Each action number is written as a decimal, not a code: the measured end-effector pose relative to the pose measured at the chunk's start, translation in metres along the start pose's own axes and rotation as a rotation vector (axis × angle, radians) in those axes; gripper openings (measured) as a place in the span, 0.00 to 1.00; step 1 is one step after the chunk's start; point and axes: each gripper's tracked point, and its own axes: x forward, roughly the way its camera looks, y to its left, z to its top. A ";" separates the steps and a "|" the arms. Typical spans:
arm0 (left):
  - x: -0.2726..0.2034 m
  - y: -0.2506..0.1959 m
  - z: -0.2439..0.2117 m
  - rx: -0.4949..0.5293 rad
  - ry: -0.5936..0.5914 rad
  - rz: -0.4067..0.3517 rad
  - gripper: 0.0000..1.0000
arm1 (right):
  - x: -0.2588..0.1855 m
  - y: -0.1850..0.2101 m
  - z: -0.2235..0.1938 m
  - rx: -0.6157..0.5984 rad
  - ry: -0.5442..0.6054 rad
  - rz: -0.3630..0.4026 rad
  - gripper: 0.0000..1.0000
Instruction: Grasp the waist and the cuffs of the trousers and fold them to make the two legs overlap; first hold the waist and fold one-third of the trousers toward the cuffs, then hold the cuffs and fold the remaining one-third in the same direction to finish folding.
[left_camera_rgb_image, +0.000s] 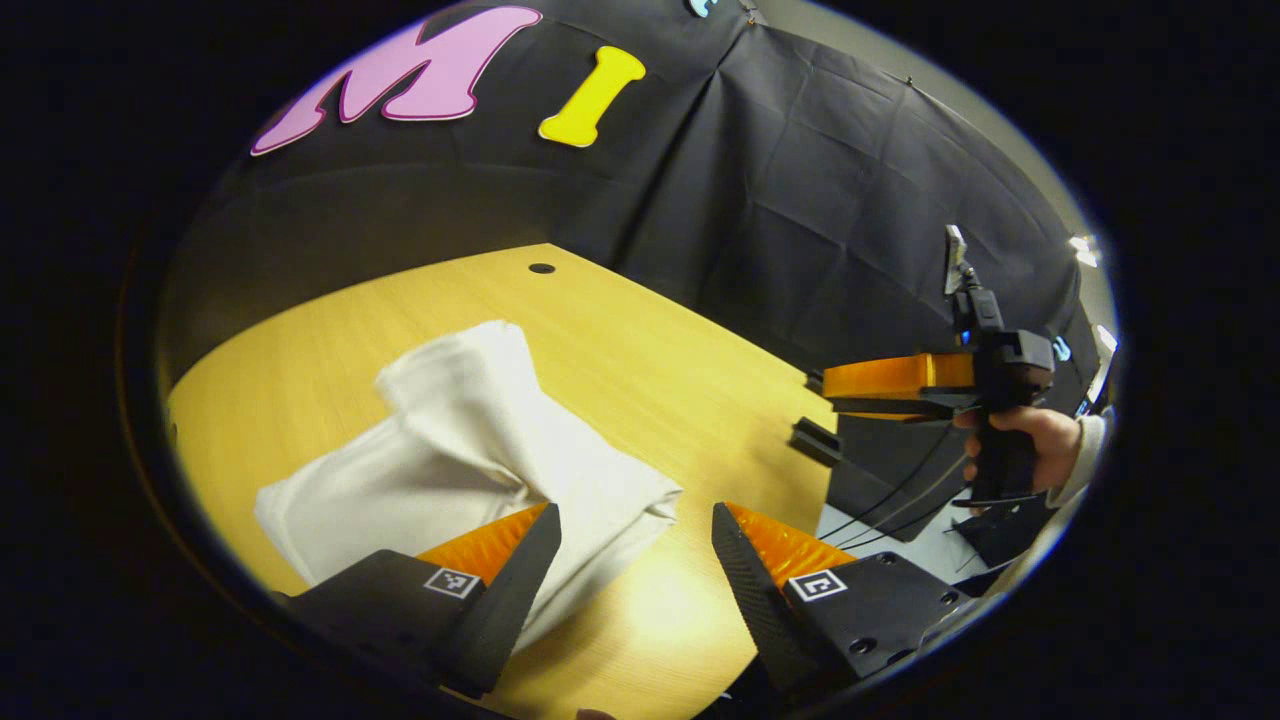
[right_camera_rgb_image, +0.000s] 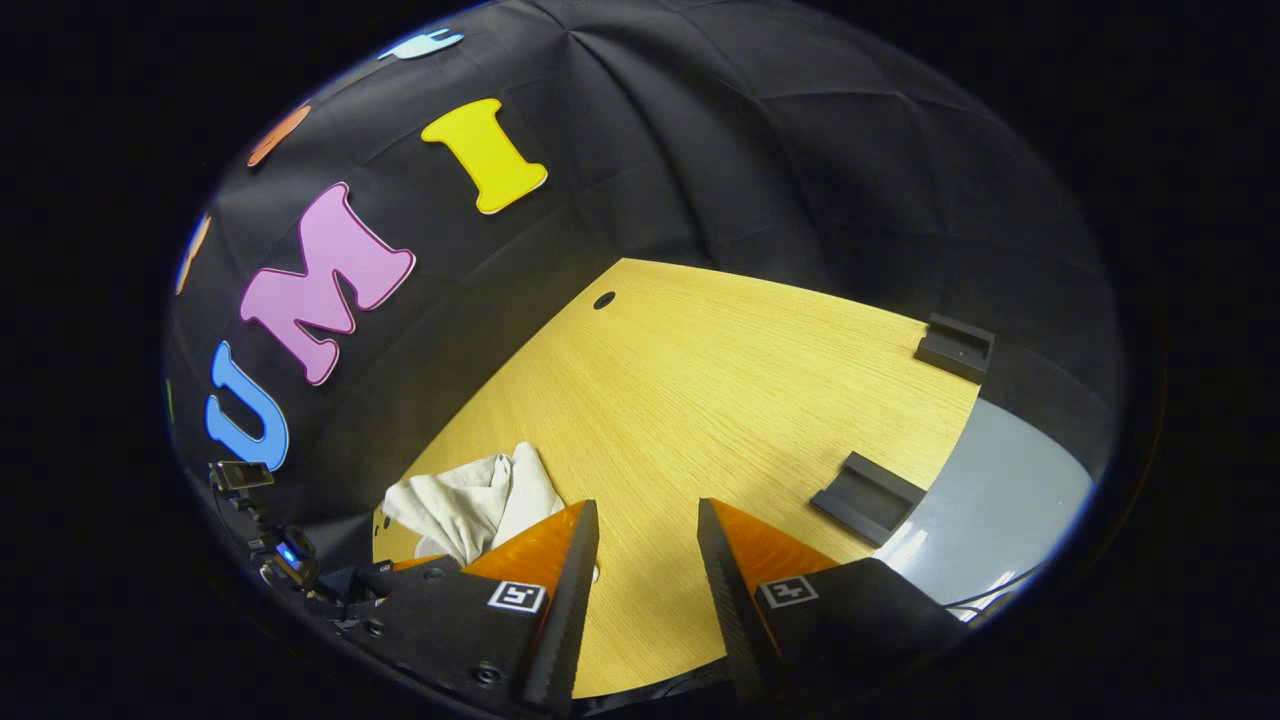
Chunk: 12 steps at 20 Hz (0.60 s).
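Observation:
The white trousers (left_camera_rgb_image: 470, 450) lie in a folded bundle on the wooden table (left_camera_rgb_image: 640, 340), left of centre in the left gripper view. My left gripper (left_camera_rgb_image: 632, 545) hangs open just above and to the right of the bundle's near end, holding nothing. Farther right a hand (left_camera_rgb_image: 1030, 440) holds the right gripper's body (left_camera_rgb_image: 930, 385) beyond the table's edge. In the right gripper view the trousers (right_camera_rgb_image: 470, 505) show at the lower left, partly behind one finger (right_camera_rgb_image: 560, 570). My right gripper (right_camera_rgb_image: 645, 545) is open over bare wood (right_camera_rgb_image: 720, 400), with nothing between its fingers.
Two black brackets (right_camera_rgb_image: 868, 485) (right_camera_rgb_image: 955, 345) sit on the table's right edge in the right gripper view, with grey floor (right_camera_rgb_image: 1010, 500) past them. A small dark hole (left_camera_rgb_image: 541, 268) marks the table's far corner. Black cables (left_camera_rgb_image: 900, 500) hang beneath the held gripper.

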 end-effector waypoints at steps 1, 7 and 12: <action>-0.005 -0.008 -0.001 -0.008 -0.007 -0.024 0.96 | -0.001 0.004 -0.002 -0.004 0.003 0.006 0.63; -0.045 -0.023 -0.013 -0.076 -0.055 -0.040 0.96 | -0.002 0.036 -0.016 -0.044 0.027 0.078 0.62; -0.096 0.009 -0.014 -0.229 -0.157 0.059 0.96 | -0.006 0.075 -0.030 -0.086 0.043 0.165 0.63</action>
